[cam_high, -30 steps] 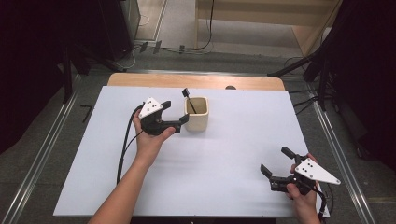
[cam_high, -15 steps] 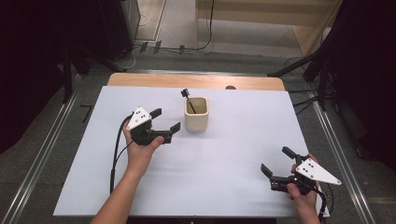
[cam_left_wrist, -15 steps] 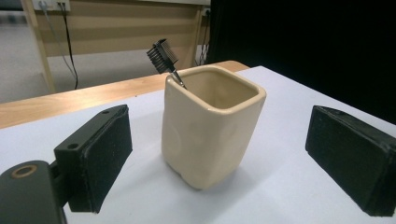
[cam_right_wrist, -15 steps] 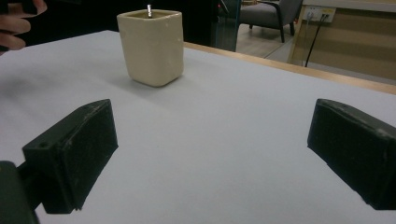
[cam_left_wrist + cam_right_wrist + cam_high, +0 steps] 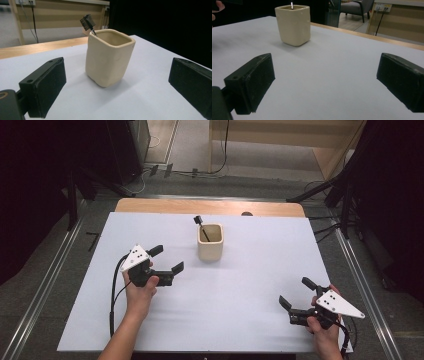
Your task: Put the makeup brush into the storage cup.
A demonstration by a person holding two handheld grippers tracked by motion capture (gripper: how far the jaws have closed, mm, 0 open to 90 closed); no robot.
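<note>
The left gripper (image 5: pixel 167 259) stood over the left half of the white table (image 5: pixel 240 320), jaws wide apart with nothing between them, having just been opening. The right gripper (image 5: pixel 296 293) sat near the table's front right corner, jaws likewise spread and empty. Bare tabletop lay between the two, and more ran from each toward the edges. The cream cup (image 5: pixel 210 242) stood upright toward the back middle, near the left gripper's open jaws but apart from them and well apart from the right gripper. A small black brush (image 5: pixel 198 220) leaned inside it, head above the rim. A wooden strip (image 5: pixel 150 205) ran behind the white surface; grey floor and dark surroundings lay beyond.
</note>
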